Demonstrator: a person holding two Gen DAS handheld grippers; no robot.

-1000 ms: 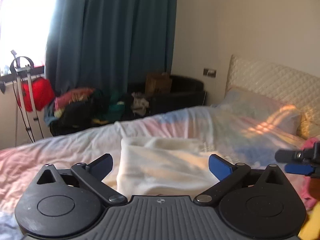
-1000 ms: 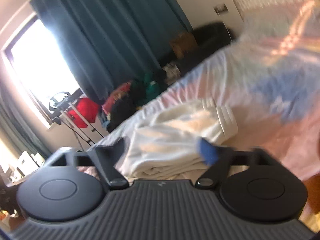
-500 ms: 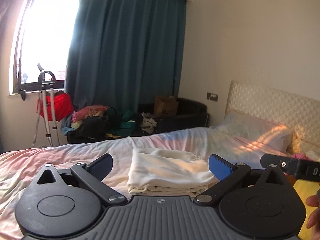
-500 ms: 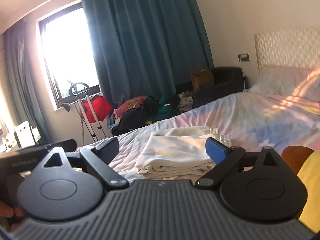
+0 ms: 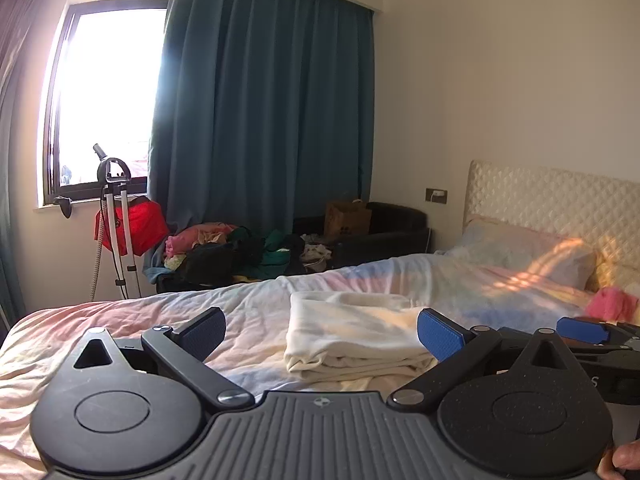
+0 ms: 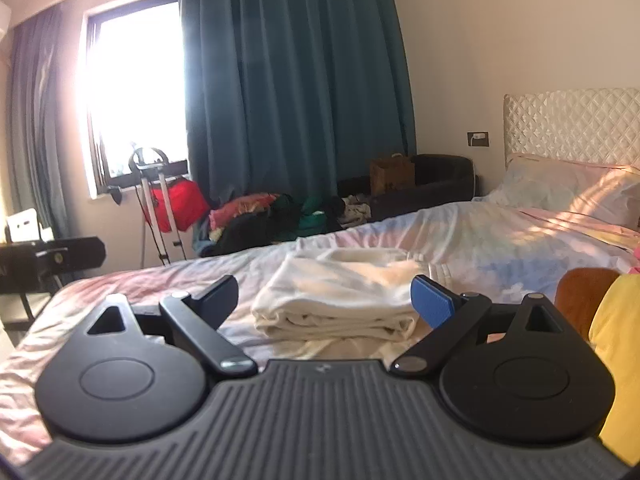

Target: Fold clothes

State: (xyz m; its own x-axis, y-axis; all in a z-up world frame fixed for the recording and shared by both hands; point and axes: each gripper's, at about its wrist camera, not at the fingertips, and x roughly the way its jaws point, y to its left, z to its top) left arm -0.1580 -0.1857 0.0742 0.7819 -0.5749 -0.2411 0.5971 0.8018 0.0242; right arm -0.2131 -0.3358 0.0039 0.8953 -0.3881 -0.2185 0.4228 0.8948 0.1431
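1. The left gripper [image 5: 322,334] had its jaws spread wide, holding nothing.
2. The right gripper [image 6: 325,300] was likewise wide open and empty.
3. Both pointed at the folded cream garment [image 5: 352,336], which lay flat on the bed [image 5: 120,320] just beyond the fingertips, touching neither.
4. Farther off, a pile of clothes [image 6: 276,216] sat below the teal curtain [image 5: 264,120], and a pillow [image 6: 568,192] leaned against the headboard [image 5: 560,204].
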